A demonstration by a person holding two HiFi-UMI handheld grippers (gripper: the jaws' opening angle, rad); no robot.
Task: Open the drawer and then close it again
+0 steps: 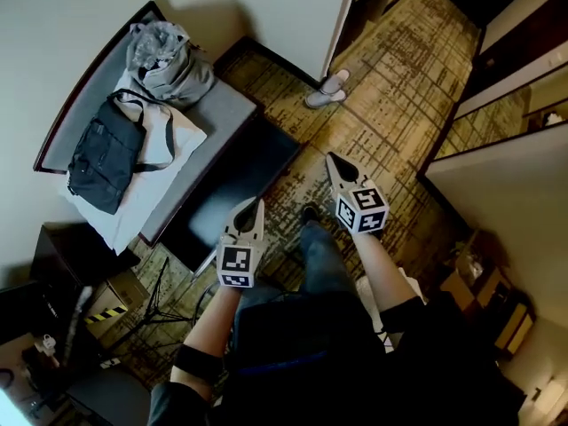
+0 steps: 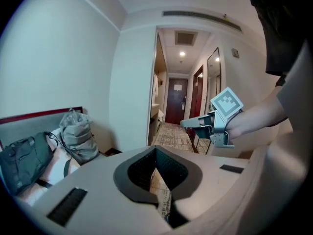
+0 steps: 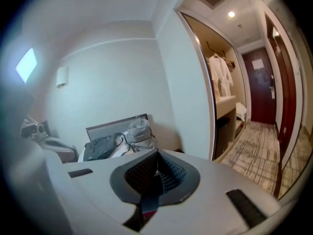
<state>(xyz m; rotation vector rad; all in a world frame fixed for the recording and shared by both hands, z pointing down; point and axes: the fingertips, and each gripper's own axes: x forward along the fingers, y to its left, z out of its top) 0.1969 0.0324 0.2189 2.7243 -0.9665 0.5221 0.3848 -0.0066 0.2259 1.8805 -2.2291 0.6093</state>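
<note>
I make out no drawer for certain in any view; a dark low cabinet (image 1: 226,198) stands below my hands beside the bench. My left gripper (image 1: 257,204) is held up in the air, its jaws shut with nothing between them, as the left gripper view (image 2: 156,152) also shows. My right gripper (image 1: 330,158) is raised a little higher to its right, also shut and empty, with its pads together in the right gripper view (image 3: 156,156). From the left gripper view the right gripper (image 2: 188,123) shows in a hand, pointing left towards the corridor.
A grey bench (image 1: 226,105) at the left carries a black bag (image 1: 106,153), a grey bag (image 1: 169,60) and white cloth. White slippers (image 1: 327,91) lie by a white wall corner (image 1: 284,16). A tripod (image 1: 160,300) stands lower left. The patterned carpet runs to a dark door (image 2: 176,102).
</note>
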